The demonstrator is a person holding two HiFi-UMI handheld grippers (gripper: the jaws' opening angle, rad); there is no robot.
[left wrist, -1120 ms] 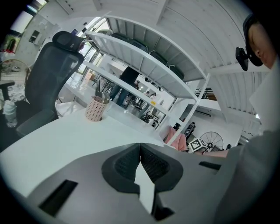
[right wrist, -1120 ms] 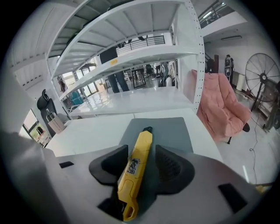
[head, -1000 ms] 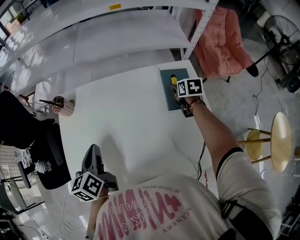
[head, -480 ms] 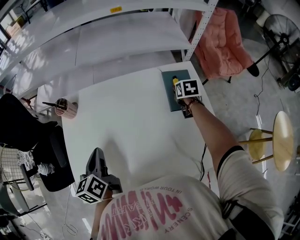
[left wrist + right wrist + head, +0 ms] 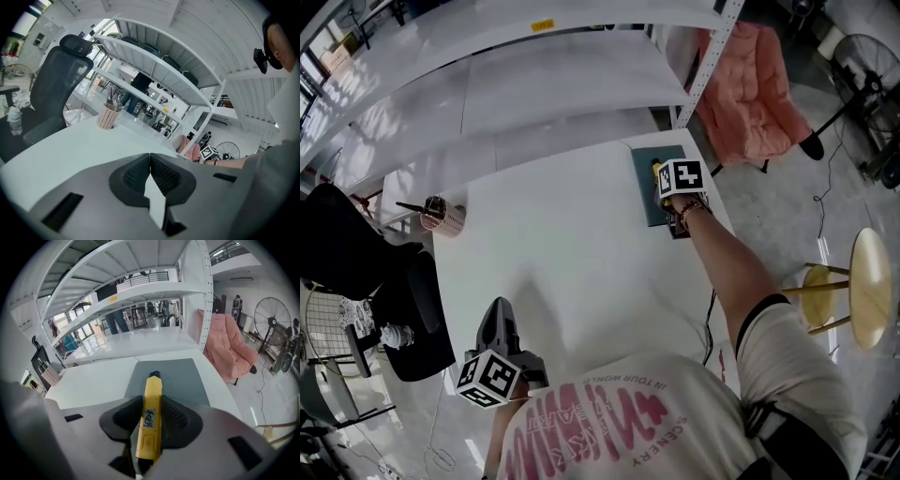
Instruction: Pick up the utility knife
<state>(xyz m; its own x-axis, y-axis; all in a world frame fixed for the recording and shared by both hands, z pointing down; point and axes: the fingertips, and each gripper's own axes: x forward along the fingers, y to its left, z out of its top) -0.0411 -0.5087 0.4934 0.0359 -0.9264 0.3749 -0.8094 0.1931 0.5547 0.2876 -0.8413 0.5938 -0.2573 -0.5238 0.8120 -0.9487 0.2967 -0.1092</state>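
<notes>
The yellow utility knife [image 5: 151, 404] lies lengthwise on a grey-green mat [image 5: 187, 376] at the white table's far right corner; in the head view its tip [image 5: 656, 168] peeks out by the marker cube. My right gripper [image 5: 150, 420] points down over it, and its jaws are closing, with both pads against the knife's sides. Over the table's near edge, my left gripper [image 5: 499, 317] is shut with nothing in it, its tips touching [image 5: 150, 155].
A pink pen cup [image 5: 442, 216] stands at the table's far left corner. A black office chair [image 5: 408, 314] is left of the table. Behind the table runs a white shelf [image 5: 562, 66]. A pink seat [image 5: 759, 84] and a round stool [image 5: 867, 286] are on the right.
Both grippers stay about where they were; the head view only shifts a little. The right gripper remains over the knife on the mat.
</notes>
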